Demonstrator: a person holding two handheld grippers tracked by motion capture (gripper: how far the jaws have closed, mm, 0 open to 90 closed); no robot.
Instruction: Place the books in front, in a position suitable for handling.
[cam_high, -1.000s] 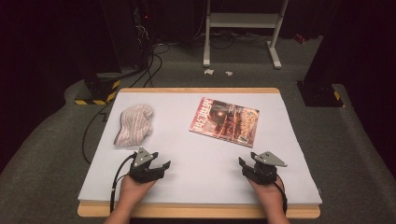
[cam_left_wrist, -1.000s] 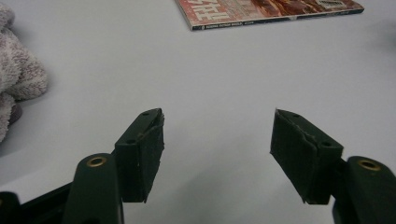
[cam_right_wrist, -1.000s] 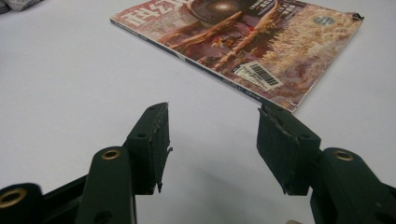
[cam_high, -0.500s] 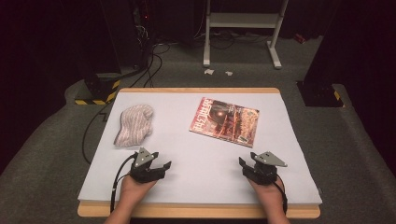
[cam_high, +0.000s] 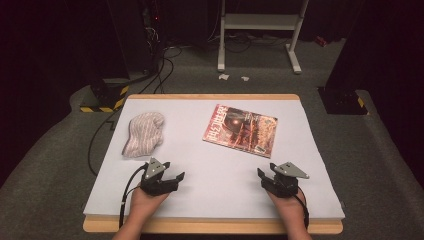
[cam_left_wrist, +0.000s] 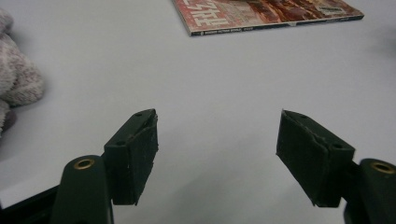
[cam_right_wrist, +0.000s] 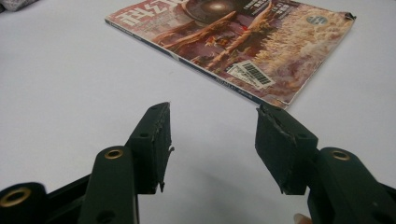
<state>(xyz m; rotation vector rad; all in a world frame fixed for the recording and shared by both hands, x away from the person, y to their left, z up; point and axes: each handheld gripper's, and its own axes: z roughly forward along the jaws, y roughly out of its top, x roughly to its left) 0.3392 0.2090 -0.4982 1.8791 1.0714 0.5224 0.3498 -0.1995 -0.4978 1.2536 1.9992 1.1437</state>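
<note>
Two grippers rest at the near edge of the table, left gripper and right gripper, with the magazine far of them and right of the cloth. Left gripper view: jaws have just been opening, nothing between them. Right gripper view: jaws spread and empty; the magazine looks thin, floppy and glossy, best pinched at its near corner.
</note>
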